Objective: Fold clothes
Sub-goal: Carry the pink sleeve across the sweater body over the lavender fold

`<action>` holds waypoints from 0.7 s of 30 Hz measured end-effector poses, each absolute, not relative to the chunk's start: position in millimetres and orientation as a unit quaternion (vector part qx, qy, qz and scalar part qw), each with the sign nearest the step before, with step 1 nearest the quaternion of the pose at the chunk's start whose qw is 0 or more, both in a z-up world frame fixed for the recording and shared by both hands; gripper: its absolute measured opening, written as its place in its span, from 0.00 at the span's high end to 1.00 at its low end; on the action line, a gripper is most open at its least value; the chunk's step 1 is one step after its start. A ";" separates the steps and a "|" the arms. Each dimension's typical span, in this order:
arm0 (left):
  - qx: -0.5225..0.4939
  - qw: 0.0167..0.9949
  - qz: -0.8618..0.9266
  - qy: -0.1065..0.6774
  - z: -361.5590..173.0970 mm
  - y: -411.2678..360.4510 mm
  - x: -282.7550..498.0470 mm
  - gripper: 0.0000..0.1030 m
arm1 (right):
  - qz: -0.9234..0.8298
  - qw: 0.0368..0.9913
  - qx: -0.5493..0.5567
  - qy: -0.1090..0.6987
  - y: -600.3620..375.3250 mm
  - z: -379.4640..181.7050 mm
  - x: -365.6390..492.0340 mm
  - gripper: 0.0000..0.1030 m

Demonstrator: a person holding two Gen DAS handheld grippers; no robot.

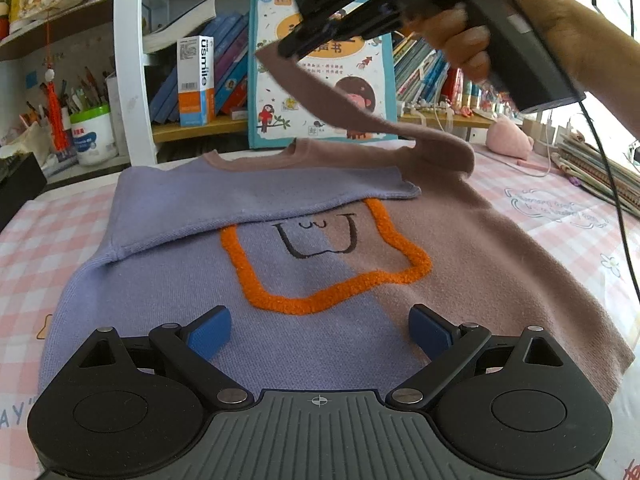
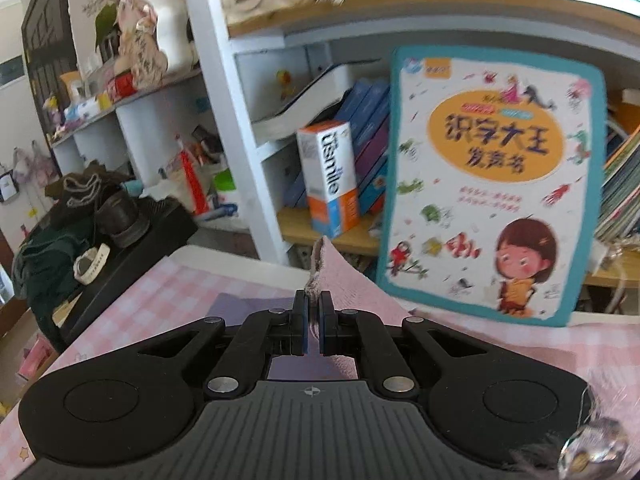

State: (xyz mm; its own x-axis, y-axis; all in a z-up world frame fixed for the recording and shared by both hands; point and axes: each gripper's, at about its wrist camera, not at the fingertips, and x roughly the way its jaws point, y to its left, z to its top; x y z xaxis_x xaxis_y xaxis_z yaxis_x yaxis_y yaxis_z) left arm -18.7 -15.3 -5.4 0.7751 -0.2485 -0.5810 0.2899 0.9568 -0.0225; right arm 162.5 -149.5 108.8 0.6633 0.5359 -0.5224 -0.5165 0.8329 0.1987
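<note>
A two-tone sweater (image 1: 320,280), lilac on the left and dusty pink on the right with an orange fuzzy outline, lies flat on the pink checked tablecloth (image 1: 36,236). Its lilac sleeve (image 1: 256,196) is folded across the chest. My left gripper (image 1: 320,334) hovers open over the sweater's lower hem, with nothing between its blue pads. High in the left wrist view, my right gripper (image 1: 286,52), held by a hand (image 1: 460,36), is shut on the cuff of the pink sleeve (image 1: 352,108) and holds it lifted above the collar. In the right wrist view, the right gripper (image 2: 314,316) pinches the pink sleeve (image 2: 340,280).
A bookshelf with a large picture book (image 1: 320,92), an orange-and-white box (image 1: 196,80) and many books stands behind the table. A pen cup (image 1: 94,132) stands at the left. A black cable (image 1: 612,184) and stacked books (image 1: 596,168) lie at the right. Dark clothes (image 2: 72,216) are piled at the far left.
</note>
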 end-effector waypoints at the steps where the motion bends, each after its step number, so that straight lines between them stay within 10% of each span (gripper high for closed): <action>1: 0.034 0.941 -0.143 0.304 -5.4 -15.3 -18.5 0.06 | 0.291 0.910 0.017 0.295 -145.0 106.0 164.0 0.96; 21: 0.028 0.940 -0.146 0.306 -5.5 -14.2 -17.1 0.05 | 0.330 0.882 0.007 0.337 -68.9 65.4 175.8 0.96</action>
